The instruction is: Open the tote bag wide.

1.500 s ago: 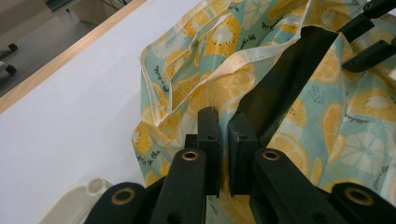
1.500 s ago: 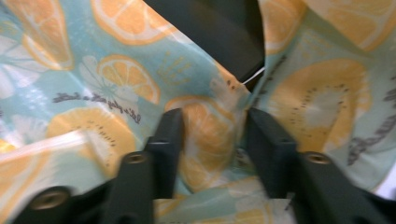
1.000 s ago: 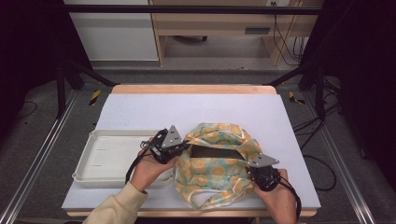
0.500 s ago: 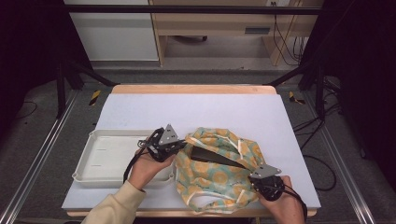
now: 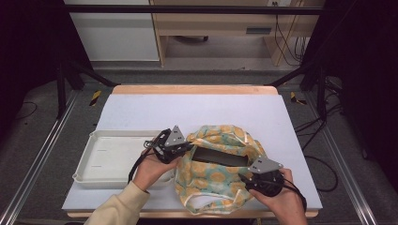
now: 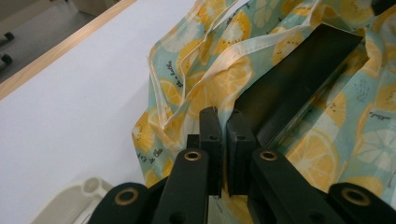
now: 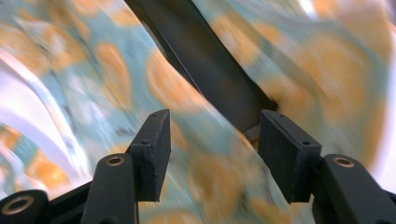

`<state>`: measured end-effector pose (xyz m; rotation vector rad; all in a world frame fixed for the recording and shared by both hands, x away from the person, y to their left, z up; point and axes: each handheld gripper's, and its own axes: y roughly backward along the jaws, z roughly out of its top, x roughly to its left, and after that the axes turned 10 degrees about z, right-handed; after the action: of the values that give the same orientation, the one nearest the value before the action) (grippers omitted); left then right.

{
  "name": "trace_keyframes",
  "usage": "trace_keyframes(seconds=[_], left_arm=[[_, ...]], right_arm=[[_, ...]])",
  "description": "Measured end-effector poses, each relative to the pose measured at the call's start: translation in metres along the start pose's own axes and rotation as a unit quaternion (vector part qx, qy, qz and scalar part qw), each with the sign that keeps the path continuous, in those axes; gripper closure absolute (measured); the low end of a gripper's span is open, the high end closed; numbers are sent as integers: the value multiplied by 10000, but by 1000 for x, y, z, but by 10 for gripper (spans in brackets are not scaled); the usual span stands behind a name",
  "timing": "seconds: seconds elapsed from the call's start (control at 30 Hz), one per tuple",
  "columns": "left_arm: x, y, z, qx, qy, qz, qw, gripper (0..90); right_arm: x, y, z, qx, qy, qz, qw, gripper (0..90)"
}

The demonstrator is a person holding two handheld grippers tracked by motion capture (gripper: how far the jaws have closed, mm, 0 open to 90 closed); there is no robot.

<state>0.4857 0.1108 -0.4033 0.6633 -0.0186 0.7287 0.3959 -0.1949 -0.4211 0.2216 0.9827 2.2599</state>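
The right gripper view is motion-blurred: the bag's [image 7: 196, 93] print smears, and the dark box [image 7: 210, 60] in it has soft edges. In the high view the bag [image 5: 220, 173] hides most of the box [image 5: 220, 157], and the bottom edge cuts off the person's forearms.

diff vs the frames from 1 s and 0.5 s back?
The right gripper drew back toward the person's side of the bag; its jaws now stand open, off the cloth. The bag's mouth narrowed to a slit. The left gripper stays shut on the bag's left rim. The white tray has not moved.
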Motion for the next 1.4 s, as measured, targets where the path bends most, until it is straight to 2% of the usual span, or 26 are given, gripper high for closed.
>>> trace_keyframes(seconds=[0.17,0.33,0.47,0.6,0.67,0.8,0.87,0.97,1.03,1.3,1.4], left_arm=[[-2,-4,7,40,-101,-71,9999,876],[0,-7,11,11,-29,-95,9999,877],[1,-6,12,-3,2,-93,10000,877],[2,-4,12,-25,24,-45,10000,877],[4,-4,12,-26,52,-34,10000,878],[9,-5,14,24,40,87,10000,878],[13,-7,16,109,-57,220,9997,878],[18,-12,18,211,-118,297,9993,877],[20,-17,20,343,-236,378,9984,878],[35,-34,27,649,-289,498,9962,891],[35,-37,25,762,-338,495,9953,893]], right_arm=[[5,-20,23,-25,323,329,9989,436],[11,-35,39,-59,548,532,9971,490],[17,-43,48,-66,726,712,9948,624],[24,-46,51,-40,875,855,9925,867],[27,-46,50,-95,913,982,9909,900],[33,-47,43,35,957,1174,9885,900],[36,-50,37,107,959,1253,9874,900],[36,-55,26,251,888,1352,9865,900],[36,-58,21,277,817,1408,9863,900],[30,-58,5,548,744,1415,9856,900],[26,-56,3,635,799,1235,9871,900]])
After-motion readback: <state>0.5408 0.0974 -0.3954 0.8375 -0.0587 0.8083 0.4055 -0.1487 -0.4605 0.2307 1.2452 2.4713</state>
